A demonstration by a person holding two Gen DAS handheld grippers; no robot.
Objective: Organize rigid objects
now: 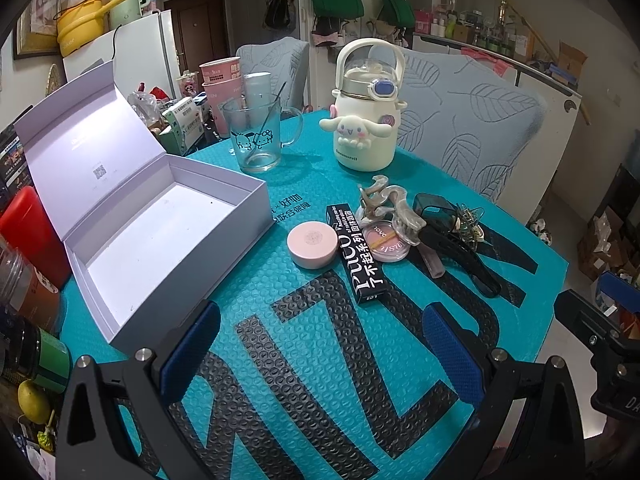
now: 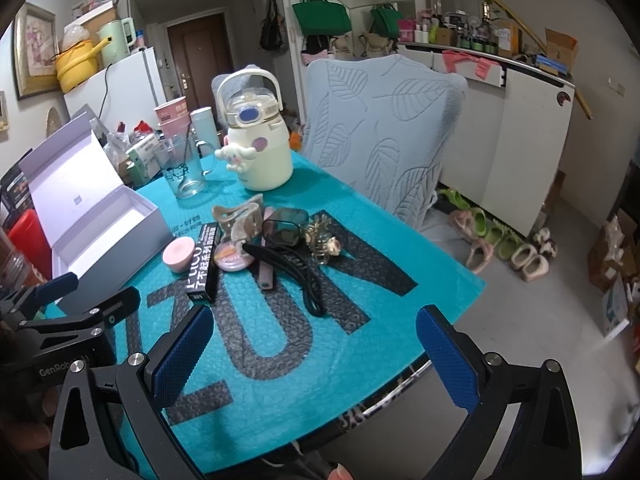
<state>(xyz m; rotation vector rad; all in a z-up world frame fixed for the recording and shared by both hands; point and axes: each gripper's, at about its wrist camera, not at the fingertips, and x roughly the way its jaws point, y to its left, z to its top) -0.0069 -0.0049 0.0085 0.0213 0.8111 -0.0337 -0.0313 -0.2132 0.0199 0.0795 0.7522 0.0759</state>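
Left gripper (image 1: 320, 344): jaws wide apart, empty, above the surface (image 1: 280, 312).
Right gripper (image 2: 316, 356): wide apart, empty.
Box (image 1: 160, 232): open, empty.
Blush (image 1: 386, 240): partly hidden under hair clip (image 1: 390, 204).

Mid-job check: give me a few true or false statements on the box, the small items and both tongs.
1. The white hinged-lid cardboard box holds nothing yet. True.
2. The left tongs grip the round pink compact. False: they are open and hold nothing; the compact lies on the teal bubble mat.
3. The long black printed carton lies beside the compact. True.
4. The right tongs are shut. False: open.
5. The clear glass mug lies tipped over. False: upright.
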